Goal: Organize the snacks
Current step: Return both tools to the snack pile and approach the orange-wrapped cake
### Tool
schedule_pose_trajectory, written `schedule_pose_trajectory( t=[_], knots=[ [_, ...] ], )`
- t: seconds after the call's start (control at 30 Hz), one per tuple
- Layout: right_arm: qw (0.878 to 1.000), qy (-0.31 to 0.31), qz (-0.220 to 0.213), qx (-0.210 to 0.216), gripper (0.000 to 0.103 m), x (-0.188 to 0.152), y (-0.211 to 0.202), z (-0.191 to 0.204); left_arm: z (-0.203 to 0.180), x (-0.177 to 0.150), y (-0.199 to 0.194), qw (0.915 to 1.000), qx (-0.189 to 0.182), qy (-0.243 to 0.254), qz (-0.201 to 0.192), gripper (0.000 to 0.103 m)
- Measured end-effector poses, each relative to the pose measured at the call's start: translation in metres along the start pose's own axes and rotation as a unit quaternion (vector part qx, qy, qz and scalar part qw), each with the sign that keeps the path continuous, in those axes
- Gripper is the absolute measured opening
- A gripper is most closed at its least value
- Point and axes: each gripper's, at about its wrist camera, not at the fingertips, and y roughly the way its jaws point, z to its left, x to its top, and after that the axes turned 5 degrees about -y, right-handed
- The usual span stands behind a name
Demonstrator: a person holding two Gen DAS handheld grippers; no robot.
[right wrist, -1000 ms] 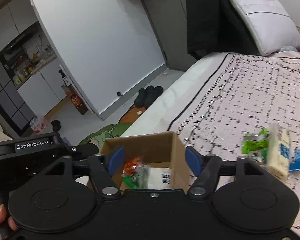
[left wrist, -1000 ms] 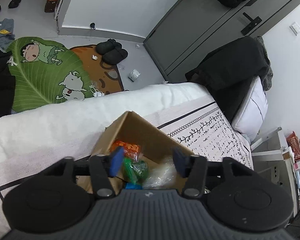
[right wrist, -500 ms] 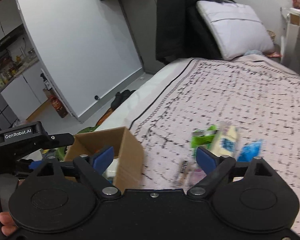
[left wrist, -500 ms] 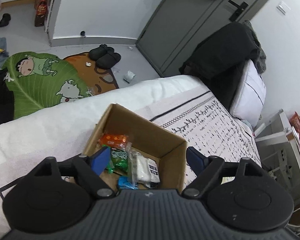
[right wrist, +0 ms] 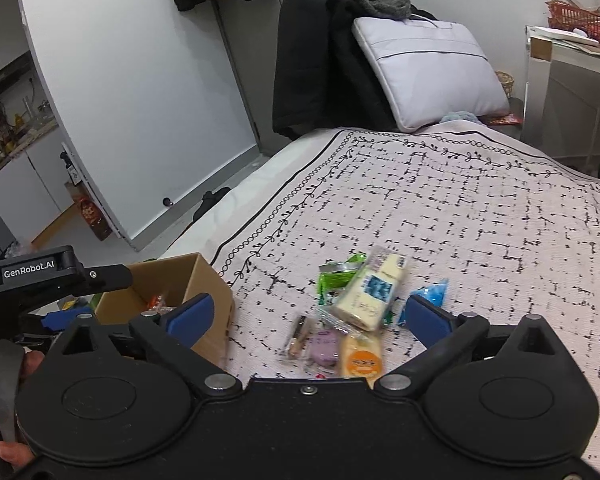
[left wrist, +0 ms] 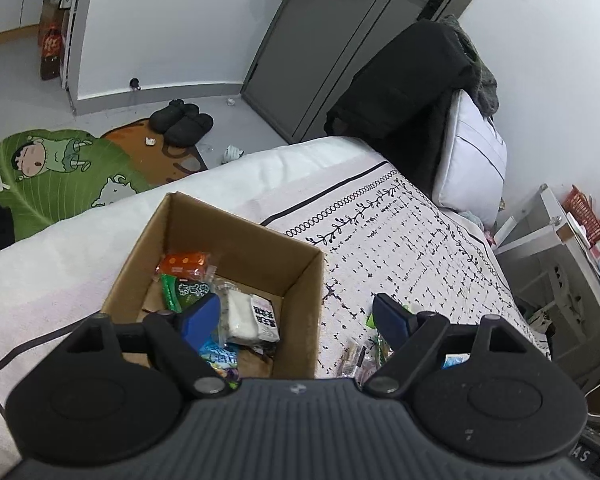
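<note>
Bed [right wrist: 480, 216], snack pile [right wrist: 356, 312] now nearer.

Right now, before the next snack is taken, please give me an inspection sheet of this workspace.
Surface: bed cover, pale with black marks; it carries the box and the loose snacks.
Job's things: cardboard box, open, several packets inside, among them an orange packet. Loose snacks on the cover beside it: cream packet, green packet, blue packet, purple packet, orange-label packet.
Clutter: black slippers and scraps on the floor.
Grippers: left gripper open, empty, over the box edge; right gripper open, empty, facing the loose snacks.
Cables: nothing seen.
Surroundings: pillow, dark coat, cartoon rug, grey door.
</note>
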Motion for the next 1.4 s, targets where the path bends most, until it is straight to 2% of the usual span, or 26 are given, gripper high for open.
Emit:
schedule_pose_trajectory(
  t=[0.47,0.87,1.4],
  knots=[
    [1.000,0.013,0.003,-0.004,0.103,-0.015,-0.009,-0.043,-0.034,-0.022,0.004,0.9988,-0.016,0.047,-0.004,0.096],
    [0.997,0.075,0.013,0.005,0.103,-0.033,-0.003,-0.080,-0.061,-0.050,0.016,0.9946,-0.038,0.095,0.018,0.096],
    [0.987,0.161,0.023,0.012,0.101,-0.044,0.016,-0.121,-0.088,-0.087,0.036,0.9889,-0.032,0.140,0.037,0.095]
  ],
)
